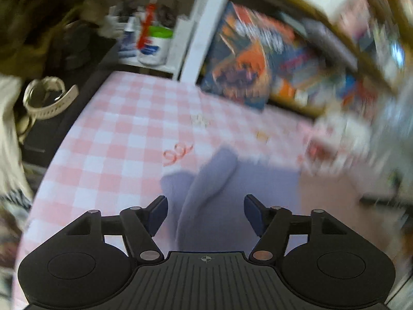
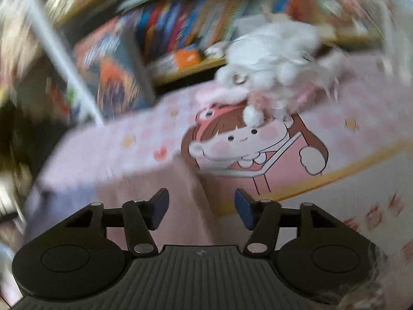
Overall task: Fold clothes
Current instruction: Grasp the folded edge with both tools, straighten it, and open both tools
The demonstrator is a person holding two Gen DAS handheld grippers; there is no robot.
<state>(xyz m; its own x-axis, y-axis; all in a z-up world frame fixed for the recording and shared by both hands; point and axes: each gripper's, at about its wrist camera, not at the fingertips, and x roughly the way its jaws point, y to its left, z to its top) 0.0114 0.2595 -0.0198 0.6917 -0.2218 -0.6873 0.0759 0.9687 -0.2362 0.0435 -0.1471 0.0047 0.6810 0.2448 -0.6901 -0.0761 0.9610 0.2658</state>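
Observation:
A pale lavender-pink garment (image 1: 232,188) lies on the pink-and-white checked table cover (image 1: 108,139), with a raised fold running up from between my left fingers. My left gripper (image 1: 205,210) is open and empty just above it. In the right wrist view the same garment (image 2: 144,188) lies flat with a crease toward its right edge. My right gripper (image 2: 201,208) is open and empty over that edge. Both views are blurred by motion.
A cartoon girl print (image 2: 247,144) is on the cover at right. A white fluffy pile (image 2: 273,56) sits behind it. Bookshelves (image 2: 180,25) stand at the back. A white watch (image 1: 47,98) and bottles (image 1: 155,44) lie left of the table.

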